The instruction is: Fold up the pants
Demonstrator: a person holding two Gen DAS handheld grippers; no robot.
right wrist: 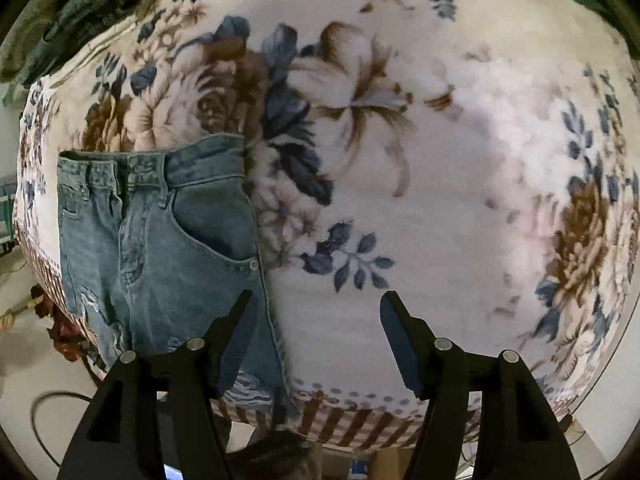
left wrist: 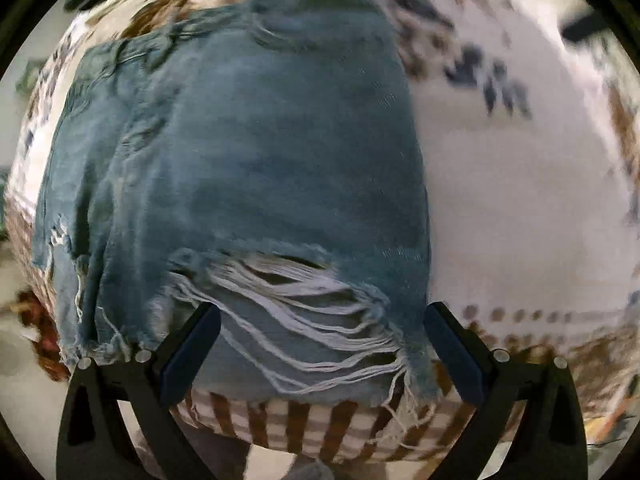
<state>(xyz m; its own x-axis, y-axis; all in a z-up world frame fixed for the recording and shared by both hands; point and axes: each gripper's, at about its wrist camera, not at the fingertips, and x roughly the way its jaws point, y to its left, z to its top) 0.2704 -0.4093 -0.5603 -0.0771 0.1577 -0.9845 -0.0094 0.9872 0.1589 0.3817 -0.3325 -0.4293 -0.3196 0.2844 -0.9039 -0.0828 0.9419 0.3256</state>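
1. Jeans [left wrist: 248, 168] of faded blue denim, spread flat on a floral blanket [left wrist: 520, 200], filling the centre and left of the left wrist frame; frayed rip with loose white threads [left wrist: 320, 308] low in the middle.
2. Left gripper [left wrist: 322, 344] low in that frame, fingers wide apart, clamped on nothing, poised over the ripped edge (contact with the cloth impossible to judge).
3. Same jeans [right wrist: 160, 240] at left centre of the right wrist frame, waistband [right wrist: 152, 164] toward the top, front pocket with a rivet [right wrist: 253, 265] showing.
4. Right gripper [right wrist: 316, 340] at the bottom, fingers spread and holding nothing; left finger [right wrist: 236, 344] over the denim's right edge, right finger [right wrist: 400, 344] over bare blanket [right wrist: 460, 200].
5. Checked brown border [right wrist: 352, 424] along the blanket's lower edge.
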